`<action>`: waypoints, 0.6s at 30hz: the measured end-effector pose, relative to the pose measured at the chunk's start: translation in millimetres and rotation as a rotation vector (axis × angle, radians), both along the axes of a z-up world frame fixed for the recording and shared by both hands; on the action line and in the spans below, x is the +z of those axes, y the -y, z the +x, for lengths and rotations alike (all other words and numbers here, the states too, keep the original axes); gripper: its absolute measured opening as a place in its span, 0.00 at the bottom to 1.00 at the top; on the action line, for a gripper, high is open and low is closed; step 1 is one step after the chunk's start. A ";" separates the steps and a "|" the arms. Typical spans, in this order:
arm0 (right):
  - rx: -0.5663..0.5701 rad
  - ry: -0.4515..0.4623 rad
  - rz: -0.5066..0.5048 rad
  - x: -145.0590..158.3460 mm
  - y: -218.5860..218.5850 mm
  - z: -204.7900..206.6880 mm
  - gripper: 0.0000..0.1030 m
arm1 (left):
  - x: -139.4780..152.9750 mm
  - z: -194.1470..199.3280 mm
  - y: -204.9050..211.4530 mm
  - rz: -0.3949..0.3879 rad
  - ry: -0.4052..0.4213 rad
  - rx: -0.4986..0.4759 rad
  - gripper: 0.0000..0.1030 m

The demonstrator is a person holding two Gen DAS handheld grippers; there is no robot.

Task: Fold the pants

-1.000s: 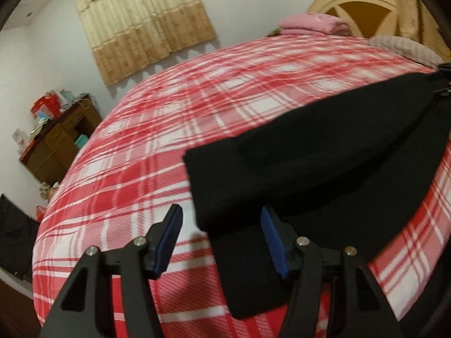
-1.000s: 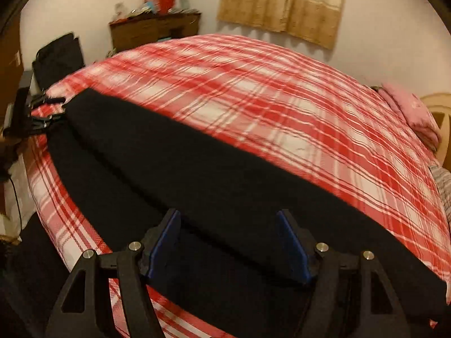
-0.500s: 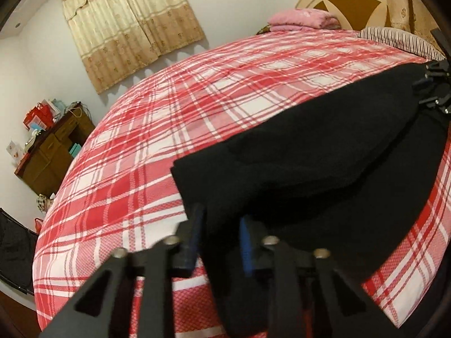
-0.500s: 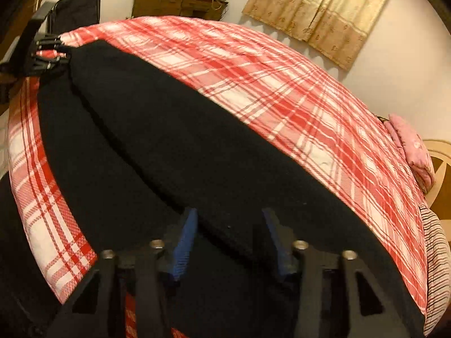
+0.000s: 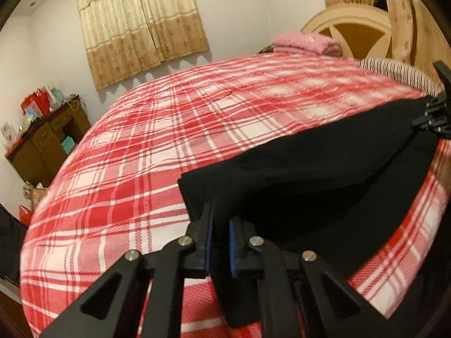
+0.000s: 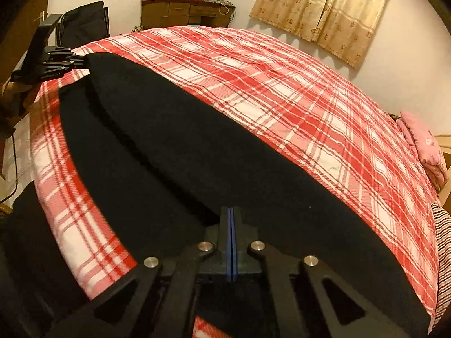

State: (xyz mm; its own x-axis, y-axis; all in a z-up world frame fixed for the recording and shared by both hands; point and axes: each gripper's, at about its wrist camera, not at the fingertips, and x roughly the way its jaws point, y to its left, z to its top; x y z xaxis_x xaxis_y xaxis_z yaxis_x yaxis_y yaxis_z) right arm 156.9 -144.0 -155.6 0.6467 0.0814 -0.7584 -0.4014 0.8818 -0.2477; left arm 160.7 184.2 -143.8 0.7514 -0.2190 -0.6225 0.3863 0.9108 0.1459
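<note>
Both claws newly shut on pants

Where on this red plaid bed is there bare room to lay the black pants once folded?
The widest free patch is the red-and-white plaid bedspread between the black fabric pants and the beige curtain wall. Crowded: the near edge under the pants, where the left gripper and right gripper pinch them, and the headboard end with the pink folded blanket.

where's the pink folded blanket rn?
The pink folded blanket sits at the far head end of the plaid bed, against the round headboard; upper right in the left wrist view, far right edge in the right wrist view.
</note>
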 end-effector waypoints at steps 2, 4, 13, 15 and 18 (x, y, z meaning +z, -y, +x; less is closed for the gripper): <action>0.001 0.008 0.009 5.9 0.6 -6.4 0.00 | 2.5 -2.1 -4.0 -0.031 -0.004 0.005 0.10; -0.004 0.013 0.025 11.3 2.6 -12.3 0.00 | 3.9 -8.5 -5.4 -0.032 0.008 0.004 0.10; 0.011 0.031 -0.006 -5.7 -6.3 -2.4 0.01 | -11.8 0.1 7.4 0.060 0.010 0.043 0.16; 0.023 0.024 -0.038 -12.1 -11.5 2.2 0.01 | -12.5 1.9 8.6 0.083 0.019 0.055 0.21; 0.032 0.011 -0.074 -20.4 -16.3 7.7 0.05 | -13.6 0.2 9.6 0.112 0.026 0.052 0.44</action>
